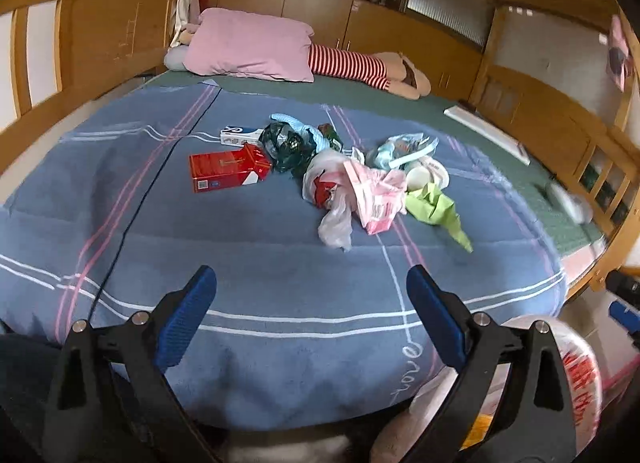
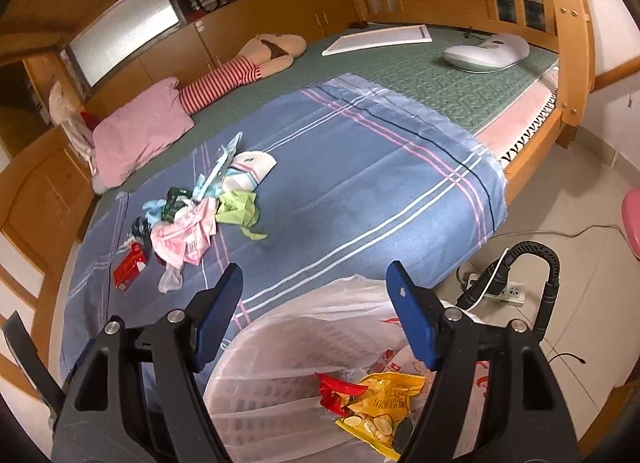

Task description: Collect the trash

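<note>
Trash pile point(image 1: 344, 167) sits mid-bed, straight ahead of left gripper point(image 1: 312, 299), jaws wide apart, empty. Right gripper point(image 2: 314, 291) jaws apart too, over bin bag point(image 2: 304, 351); left is nearer, I reckon.

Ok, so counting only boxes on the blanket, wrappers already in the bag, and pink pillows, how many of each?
Boxes: 2, red box and white box
Wrappers in the bag: 2, yellow wrapper and red wrapper
Pink pillows: 1, pink pillow
Total: 5
</note>
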